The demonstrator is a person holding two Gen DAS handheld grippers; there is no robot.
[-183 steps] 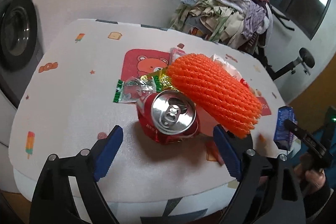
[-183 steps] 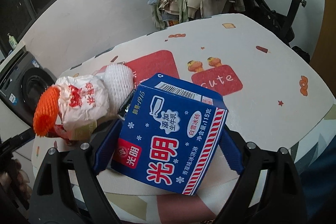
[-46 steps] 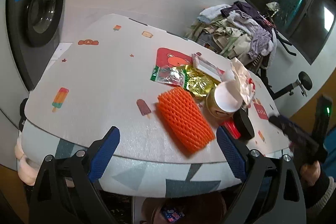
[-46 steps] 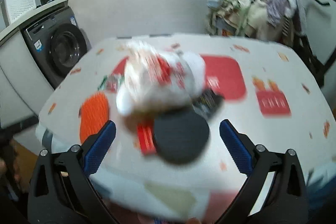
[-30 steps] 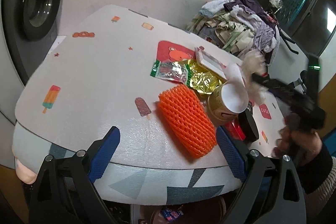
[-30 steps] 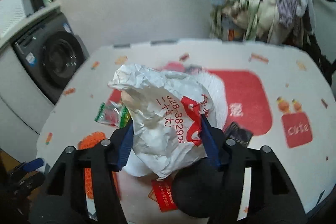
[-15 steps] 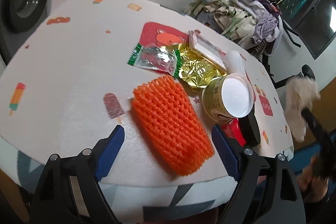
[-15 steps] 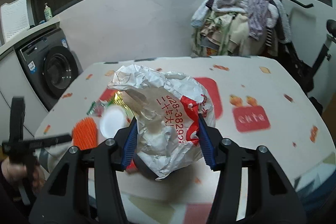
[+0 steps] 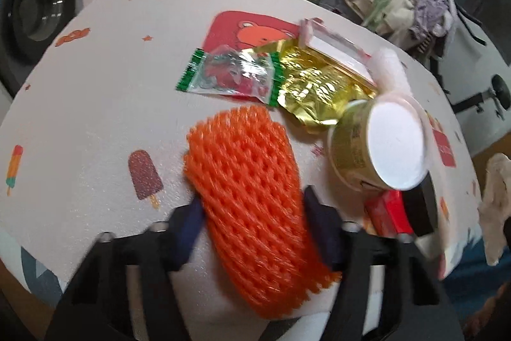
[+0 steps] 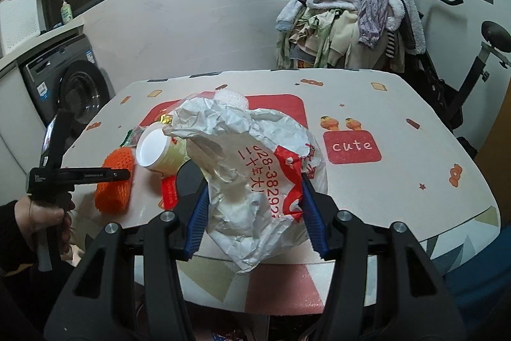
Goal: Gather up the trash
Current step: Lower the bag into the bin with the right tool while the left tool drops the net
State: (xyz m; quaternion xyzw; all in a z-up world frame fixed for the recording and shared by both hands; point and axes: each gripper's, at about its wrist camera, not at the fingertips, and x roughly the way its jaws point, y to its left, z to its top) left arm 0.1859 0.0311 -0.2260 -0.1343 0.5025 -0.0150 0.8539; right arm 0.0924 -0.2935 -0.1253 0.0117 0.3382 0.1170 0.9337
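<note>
While the right tongs (image 10: 254,214) pinch a crumpled white paper bag (image 10: 252,171) printed with red characters and digits, the bag hangs above the near edge of the bench (image 10: 399,174), creased all over, its top flopping toward the paper cup (image 10: 159,152). Over on the other side, the left tongs (image 9: 252,229) sit closed against both flanks of the orange foam net (image 9: 252,197), a ribbed mesh sleeve lying on the bench beside the tipped cup. Motion blur smears those blue pads, so the exact contact is hard to read. Behind the net lie a clear green-edged wrapper (image 9: 230,75) and a gold foil wrapper (image 9: 316,91); a black disc (image 9: 418,206) is half hidden under the cup.
</note>
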